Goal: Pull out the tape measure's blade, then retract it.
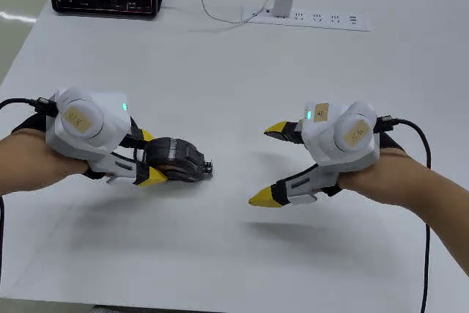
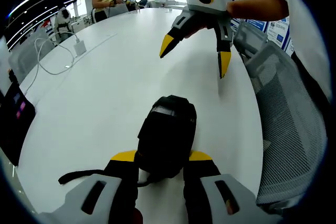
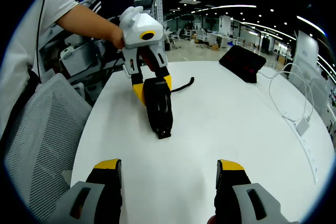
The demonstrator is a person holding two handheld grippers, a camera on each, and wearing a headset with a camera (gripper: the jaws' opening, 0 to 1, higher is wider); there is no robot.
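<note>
The tape measure (image 1: 179,159) lies on the white desk (image 1: 220,71), left of centre. The left claw (image 1: 150,156) pinches its black case, one yellow-tipped jaw on the far flank and one on the near flank. In the left gripper view the case (image 2: 167,135) sits squarely between that claw's (image 2: 161,157) jaws, with its front end pointing away from the hand. The right claw (image 1: 270,163) hovers to the right with its jaws spread wide and nothing in them.

The case's long axis runs left to right across the desk. Its mouth, with the small hook (image 1: 209,170) of the blade, faces right, straight at the open claw. No blade appears drawn out, so the hook seems to sit at the mouth and the pull is not yet begun. Bare desk separates hook and right claw, which are near each other but clearly apart. In the right gripper view the tape measure (image 3: 158,106) stands end-on ahead, with the hook (image 3: 164,134) at its near end, roughly centred between that claw's (image 3: 169,165) own jaws.

The right claw is the free one and the nearer to the hook. The likely next step is a short leftward reach to close on the hook while the left claw anchors the case. The hook is small and low to the desk, so the jaws would probably need to come in low and well aligned.
</note>
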